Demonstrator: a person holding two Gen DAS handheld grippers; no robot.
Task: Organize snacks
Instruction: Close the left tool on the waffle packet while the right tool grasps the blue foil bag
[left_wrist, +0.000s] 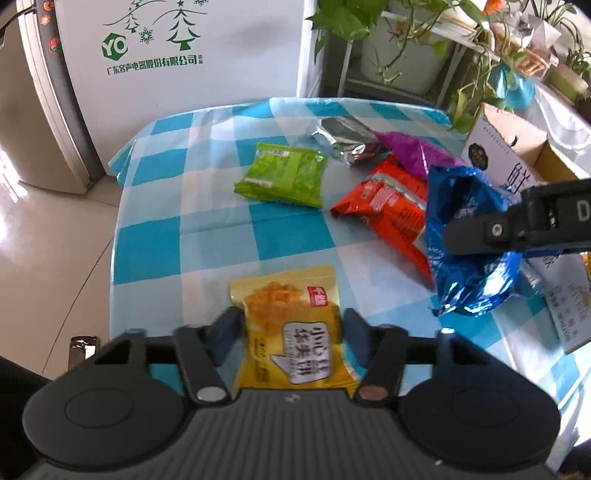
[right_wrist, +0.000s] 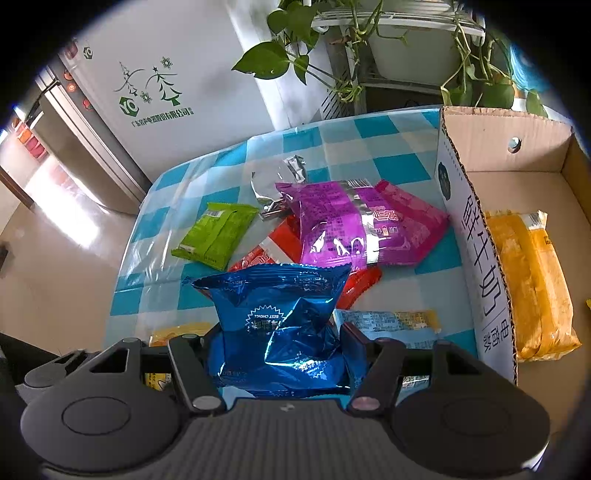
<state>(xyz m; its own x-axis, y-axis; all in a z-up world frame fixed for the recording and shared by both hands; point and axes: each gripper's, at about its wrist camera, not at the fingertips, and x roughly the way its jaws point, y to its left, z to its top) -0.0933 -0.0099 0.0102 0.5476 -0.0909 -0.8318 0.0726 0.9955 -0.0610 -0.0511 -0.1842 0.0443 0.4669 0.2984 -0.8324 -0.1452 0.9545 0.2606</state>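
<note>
The left gripper (left_wrist: 291, 332) sits at 6 o'clock in the left wrist view, its jaws drawn in on both side edges of a yellow snack pack (left_wrist: 291, 332) that lies on the checked tablecloth (left_wrist: 155, 251); the pads press the pack's sides, so this reads as a grip just taken for a lift. At 3 o'clock the right gripper (right_wrist: 280, 339) holds a crumpled blue foil packet (right_wrist: 280, 317) off the table, pinched at a moderate width, the foil buckling between the fingers. It seems poised for the open cardboard box (right_wrist: 476, 236) at 3 o'clock in the right wrist view, where an orange pack (right_wrist: 532, 280) already lies, which suggests the box is the collecting place. Further out, toward 12 o'clock, the loose snacks wait: a red packet (left_wrist: 384, 206), a green packet (left_wrist: 284, 173), a purple packet (right_wrist: 343, 225) lying over the red one, and a silver wrapper (left_wrist: 343, 138) farthest. Potted vines (left_wrist: 369, 22) stand beyond the table.
</note>
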